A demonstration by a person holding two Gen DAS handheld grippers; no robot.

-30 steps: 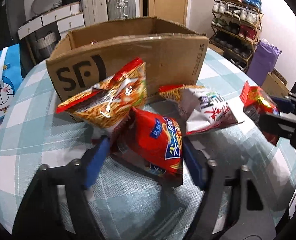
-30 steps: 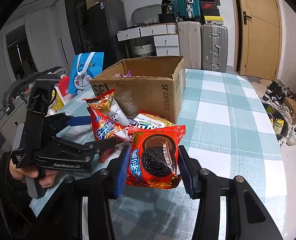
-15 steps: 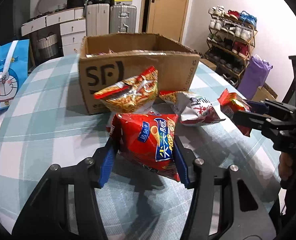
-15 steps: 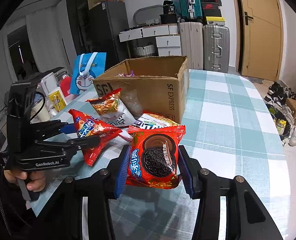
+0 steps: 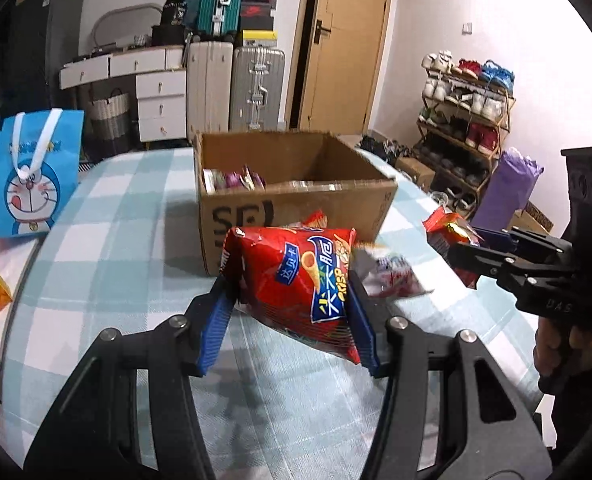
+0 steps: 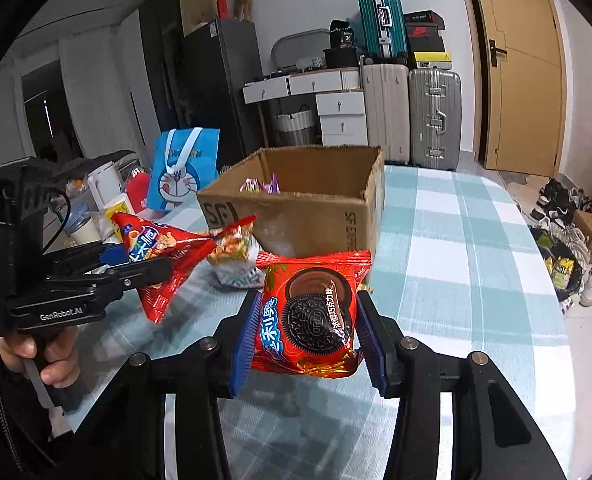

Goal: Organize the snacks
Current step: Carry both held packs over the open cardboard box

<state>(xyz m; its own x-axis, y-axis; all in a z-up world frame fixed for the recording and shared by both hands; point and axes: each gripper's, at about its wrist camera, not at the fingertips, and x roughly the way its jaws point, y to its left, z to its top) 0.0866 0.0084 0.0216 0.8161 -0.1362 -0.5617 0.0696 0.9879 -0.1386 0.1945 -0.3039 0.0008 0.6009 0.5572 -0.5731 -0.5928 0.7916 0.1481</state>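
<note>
red crisp bag (image 5: 302, 286), blue label

Both grippers clamping snack packets

The left gripper (image 5: 290, 312) is pinching a red crisp bag (image 5: 300, 280) short of the cardboard box (image 5: 296, 200); the right gripper (image 6: 306, 336) is squeezing an Oreo packet (image 6: 310, 314) there too.

Bright indoor light, fisheye warping, slight blur

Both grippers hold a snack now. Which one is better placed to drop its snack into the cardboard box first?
Probably the left gripper. Its red chip bag hangs right before the cardboard box front wall, facing the opening. The right gripper with the Oreo pack sits off the box corner.
</note>
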